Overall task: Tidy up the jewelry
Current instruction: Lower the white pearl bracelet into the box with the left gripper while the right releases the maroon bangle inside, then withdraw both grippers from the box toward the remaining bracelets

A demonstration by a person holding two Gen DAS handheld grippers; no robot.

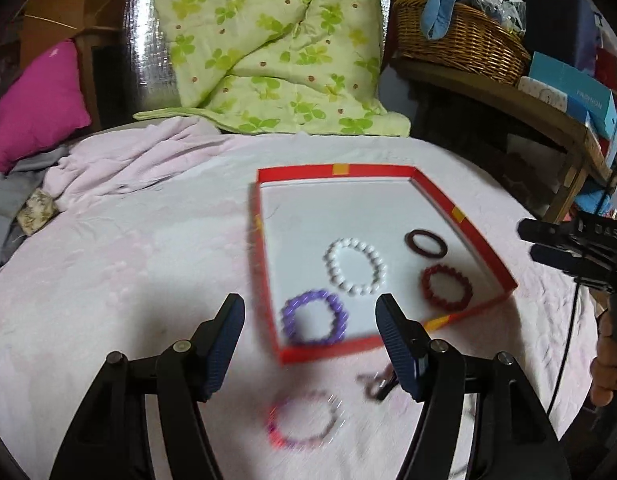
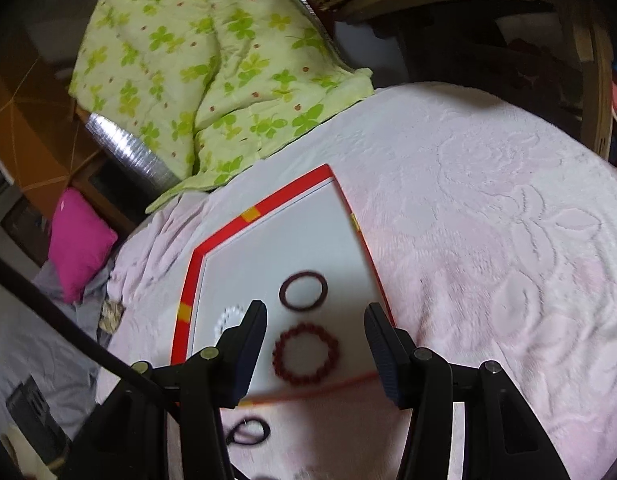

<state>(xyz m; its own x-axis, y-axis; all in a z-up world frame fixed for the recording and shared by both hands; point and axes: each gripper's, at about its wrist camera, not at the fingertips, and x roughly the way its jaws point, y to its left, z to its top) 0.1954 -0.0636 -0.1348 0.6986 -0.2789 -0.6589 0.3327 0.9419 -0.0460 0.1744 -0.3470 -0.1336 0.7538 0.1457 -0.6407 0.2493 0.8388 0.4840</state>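
4 bracelets (image 1: 355, 266) lie inside red tray (image 1: 460, 214).

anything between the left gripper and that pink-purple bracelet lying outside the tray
Nothing visible. The bracelet lies on the blanket just below the open left gripper, outside the tray. A small dark item sits beside it, not in the way.

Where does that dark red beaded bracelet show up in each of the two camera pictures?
Left wrist view: the dark red beaded bracelet lies in the near right corner of the red-rimmed tray, right of the white bead bracelet.
Right wrist view: the same bracelet lies low in the middle, in the gap between the tongs.
Shared landmark: the plain dark ring lies just beyond it in both.
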